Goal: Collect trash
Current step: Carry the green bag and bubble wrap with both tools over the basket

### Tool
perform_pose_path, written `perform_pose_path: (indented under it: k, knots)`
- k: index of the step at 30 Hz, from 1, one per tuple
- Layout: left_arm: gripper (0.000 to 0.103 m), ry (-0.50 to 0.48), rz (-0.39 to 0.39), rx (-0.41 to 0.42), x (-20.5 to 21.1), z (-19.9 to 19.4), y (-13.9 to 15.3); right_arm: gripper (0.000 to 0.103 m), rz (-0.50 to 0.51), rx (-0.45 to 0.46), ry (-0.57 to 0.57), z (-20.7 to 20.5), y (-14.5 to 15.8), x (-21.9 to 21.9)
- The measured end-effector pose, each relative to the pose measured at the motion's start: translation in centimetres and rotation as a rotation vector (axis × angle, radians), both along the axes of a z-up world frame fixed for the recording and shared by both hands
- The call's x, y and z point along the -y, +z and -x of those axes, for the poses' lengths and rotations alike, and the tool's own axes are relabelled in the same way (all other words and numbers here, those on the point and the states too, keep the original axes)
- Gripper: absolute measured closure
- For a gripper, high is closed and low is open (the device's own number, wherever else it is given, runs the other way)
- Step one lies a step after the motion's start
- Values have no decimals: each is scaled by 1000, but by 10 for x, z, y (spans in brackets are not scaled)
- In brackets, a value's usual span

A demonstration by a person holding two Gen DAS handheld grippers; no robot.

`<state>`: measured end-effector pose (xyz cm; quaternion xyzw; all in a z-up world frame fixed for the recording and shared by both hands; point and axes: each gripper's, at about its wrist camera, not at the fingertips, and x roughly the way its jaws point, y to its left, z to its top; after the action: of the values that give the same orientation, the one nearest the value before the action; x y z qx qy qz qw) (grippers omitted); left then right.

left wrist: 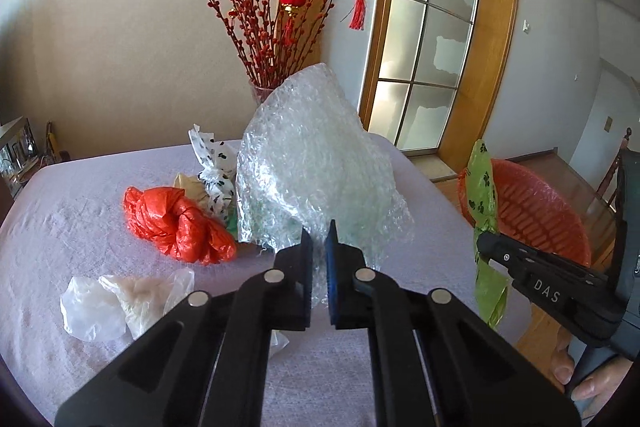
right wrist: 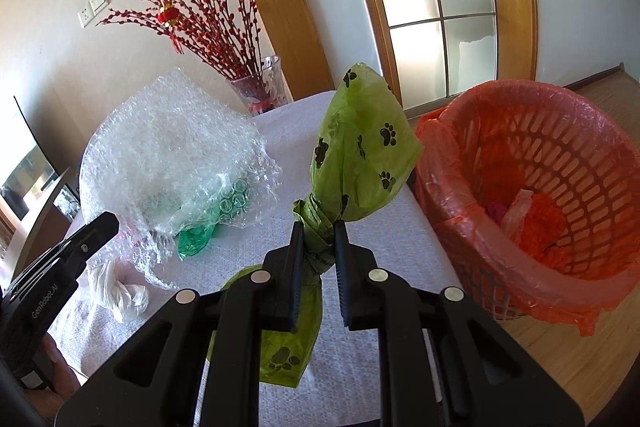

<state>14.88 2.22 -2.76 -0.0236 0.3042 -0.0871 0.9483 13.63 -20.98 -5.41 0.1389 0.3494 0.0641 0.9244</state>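
My left gripper (left wrist: 319, 233) is shut on a big wad of clear bubble wrap (left wrist: 316, 163), holding it up above the table; the wad also shows in the right wrist view (right wrist: 172, 151). My right gripper (right wrist: 317, 233) is shut on the knotted neck of a green bag with black paw prints (right wrist: 360, 147), held over the table's right edge beside the red trash basket (right wrist: 540, 195). From the left wrist view the green bag (left wrist: 482, 183) hangs in front of the basket (left wrist: 536, 211).
On the lilac tablecloth (left wrist: 80, 211) lie a red plastic bag (left wrist: 176, 223), a white spotted bag (left wrist: 214, 167) and a clear crumpled bag (left wrist: 120, 303). A vase of red branches (right wrist: 262, 87) stands at the table's far edge. The basket, lined in red, holds some trash.
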Motion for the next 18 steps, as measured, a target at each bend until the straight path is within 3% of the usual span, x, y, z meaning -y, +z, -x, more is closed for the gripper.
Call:
perform_pose_path:
  k: [18]
  knots:
    - [96, -116, 30, 27, 61, -3, 11, 88, 0, 44, -107, 22, 15, 55]
